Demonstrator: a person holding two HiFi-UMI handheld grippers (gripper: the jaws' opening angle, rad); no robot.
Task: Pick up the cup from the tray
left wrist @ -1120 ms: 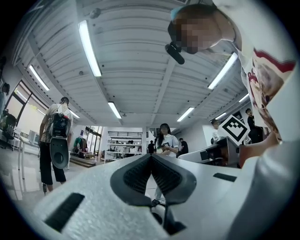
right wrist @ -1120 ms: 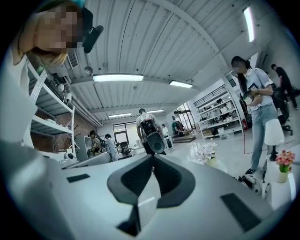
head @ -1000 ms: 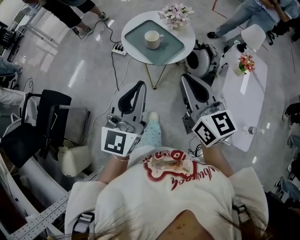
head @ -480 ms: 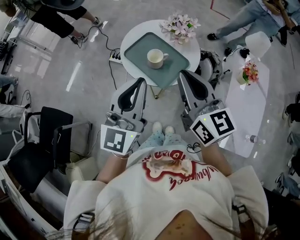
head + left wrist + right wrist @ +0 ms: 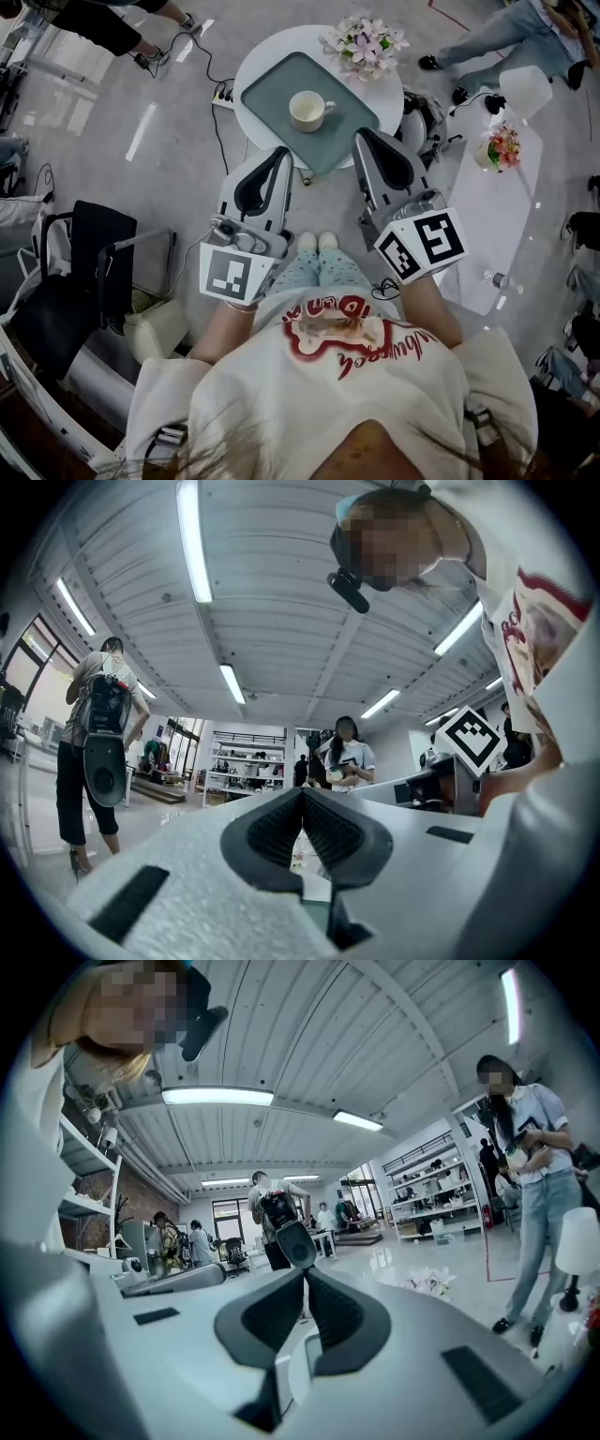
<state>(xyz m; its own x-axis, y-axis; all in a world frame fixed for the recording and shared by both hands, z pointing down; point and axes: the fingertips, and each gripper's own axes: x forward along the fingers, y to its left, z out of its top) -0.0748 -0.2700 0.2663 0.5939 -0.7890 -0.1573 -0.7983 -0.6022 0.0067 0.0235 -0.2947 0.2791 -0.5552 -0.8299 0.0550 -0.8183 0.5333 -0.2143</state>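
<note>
The person has stepped closer over the last second, so the round tabletop [image 5: 386,94] now lies just beyond both claw tips and the reach can begin. The left claw [image 5: 280,153] and right claw [image 5: 361,137] each have their jaws pressed together with nothing between, so one must open first. The cup [image 5: 305,110] stands upright mid-tray [image 5: 272,86], mouth up, long axis vertical, handle pointing to the person's right
</note>
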